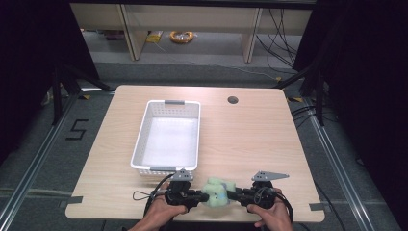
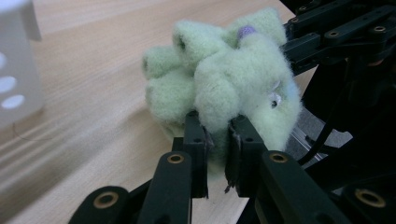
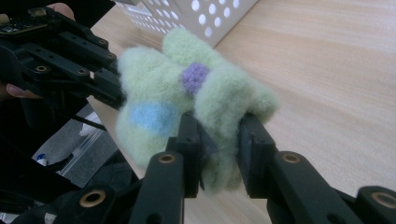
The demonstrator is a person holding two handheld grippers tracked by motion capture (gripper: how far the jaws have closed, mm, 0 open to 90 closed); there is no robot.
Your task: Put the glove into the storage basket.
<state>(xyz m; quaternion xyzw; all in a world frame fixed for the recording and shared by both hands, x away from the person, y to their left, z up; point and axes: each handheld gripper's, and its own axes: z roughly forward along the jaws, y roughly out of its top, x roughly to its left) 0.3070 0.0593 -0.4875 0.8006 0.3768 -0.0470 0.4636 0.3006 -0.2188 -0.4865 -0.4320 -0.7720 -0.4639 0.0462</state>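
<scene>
1. Pale green plush toy [image 1: 217, 191] at the near edge of the desk [image 1: 250, 139], between the two hands, just in front of the white basket [image 1: 144, 139].
2. Left claw [image 1: 204, 196] clenched on the toy's left side; in the left gripper view, both black jaws pinched tight on a fluffy lobe of the toy [image 2: 219, 84], fur bulging out between and above them.
3. Right claw [image 1: 232, 195] clenched on the toy's right side; in the right gripper view, jaws pressed into another soft limb of the toy [image 3: 187, 102], a wider fold of plush squeezed between them.
4. Both claws aimed inward toward each other, roughly level, a hand wrapped round each body: left hand [image 1: 161, 211], right hand [image 1: 272, 214].
5. On the toy: a small purple spot [image 3: 195, 77] near the top and a light blue patch [image 3: 152, 116] on the side facing the right gripper view; short rounded limbs sticking out toward the basket.
6. Whether resting on the desk or lifted just off it: cannot tell for sure; underside very close to the wood in the left gripper view.
7. Basket perforated, rectangular, with grey handles [image 1: 174, 102] on the short ends, nothing seen inside, left of the desk's middle.
8. Round cable hole [image 1: 233, 100] near the far edge of the desk, well apart from the toy.
9. Black cable [image 1: 144, 196] looped on the desk beside the left hand.
</scene>
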